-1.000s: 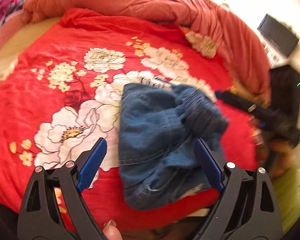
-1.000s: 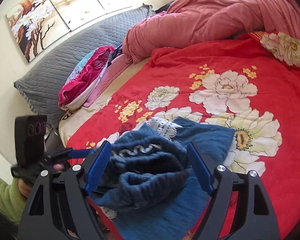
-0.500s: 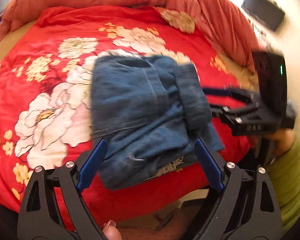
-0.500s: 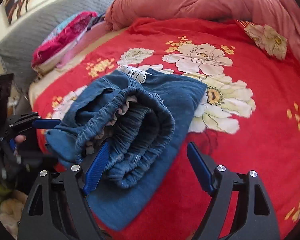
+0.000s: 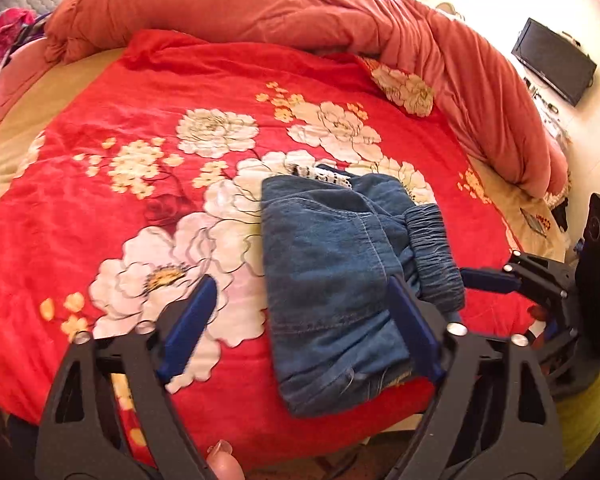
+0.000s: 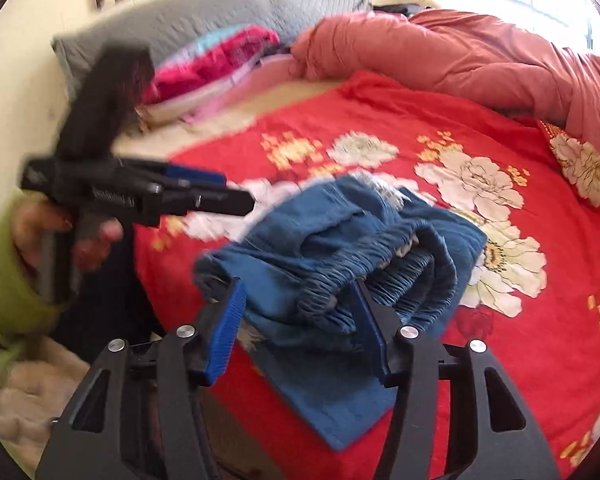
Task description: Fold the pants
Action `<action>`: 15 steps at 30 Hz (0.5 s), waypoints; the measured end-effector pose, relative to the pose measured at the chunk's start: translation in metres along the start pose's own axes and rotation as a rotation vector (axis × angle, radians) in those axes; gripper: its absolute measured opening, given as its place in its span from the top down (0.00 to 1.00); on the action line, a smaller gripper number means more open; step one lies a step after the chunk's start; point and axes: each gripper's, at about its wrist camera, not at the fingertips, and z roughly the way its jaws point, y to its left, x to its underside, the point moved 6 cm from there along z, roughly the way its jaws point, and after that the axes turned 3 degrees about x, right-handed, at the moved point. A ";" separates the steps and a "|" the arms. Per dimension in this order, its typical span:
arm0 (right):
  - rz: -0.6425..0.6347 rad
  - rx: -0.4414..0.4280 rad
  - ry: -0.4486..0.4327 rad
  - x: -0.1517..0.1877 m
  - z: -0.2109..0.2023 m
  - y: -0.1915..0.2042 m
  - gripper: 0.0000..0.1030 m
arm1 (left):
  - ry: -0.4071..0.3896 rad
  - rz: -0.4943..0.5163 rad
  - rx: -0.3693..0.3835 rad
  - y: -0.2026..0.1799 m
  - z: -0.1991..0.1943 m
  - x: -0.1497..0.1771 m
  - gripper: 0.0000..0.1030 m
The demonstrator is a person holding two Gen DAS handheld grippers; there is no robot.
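Folded blue denim pants (image 5: 332, 280) lie near my edge of the red floral bedspread (image 5: 100, 200). My left gripper (image 5: 300, 320) closing, empty; right gripper (image 6: 300, 320) closing around the waistband, unclamped.

The right gripper (image 6: 300, 324) has swung toward the folded jeans (image 6: 340, 264), its jaws closing around the elastic waistband; the left gripper (image 5: 300, 320) narrows slightly.

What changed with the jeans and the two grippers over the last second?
The folded jeans now lie flatter on the red flowered blanket, elastic waistband bunched at one side. The right gripper has swung round to that bunched end, jaws closing around it. The left gripper is closing on nothing. Blanket and pink duvet stayed put.
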 end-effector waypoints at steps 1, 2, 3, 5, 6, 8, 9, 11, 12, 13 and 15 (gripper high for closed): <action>0.004 0.006 0.011 0.001 0.006 -0.001 0.55 | 0.009 0.004 0.015 -0.002 0.005 -0.002 0.29; 0.008 -0.002 0.019 0.003 0.013 -0.002 0.69 | 0.022 0.011 0.025 -0.006 0.012 -0.003 0.32; 0.009 -0.012 0.023 0.006 0.016 -0.002 0.76 | 0.044 0.025 0.024 -0.009 0.022 -0.005 0.36; 0.037 -0.071 0.038 0.014 0.020 -0.005 0.84 | 0.080 0.043 0.001 -0.008 0.038 -0.005 0.40; 0.043 -0.084 0.033 0.018 0.016 -0.006 0.85 | 0.102 0.046 -0.014 -0.006 0.046 -0.005 0.40; 0.040 -0.097 0.022 0.026 0.004 -0.009 0.85 | 0.115 0.044 -0.010 -0.005 0.054 -0.006 0.40; 0.037 -0.094 0.018 0.030 -0.001 -0.011 0.85 | 0.120 0.047 -0.010 -0.004 0.056 -0.006 0.40; 0.040 -0.066 0.029 0.041 -0.004 -0.017 0.85 | 0.126 0.045 -0.013 -0.002 0.061 -0.005 0.39; 0.037 -0.058 0.037 0.045 -0.002 -0.017 0.85 | 0.131 0.037 -0.003 -0.001 0.063 -0.005 0.38; 0.035 -0.054 0.045 0.048 0.001 -0.015 0.84 | 0.139 0.022 0.002 0.001 0.066 -0.003 0.38; 0.012 -0.031 0.043 0.047 0.003 -0.007 0.82 | 0.144 0.018 0.004 0.002 0.069 -0.003 0.38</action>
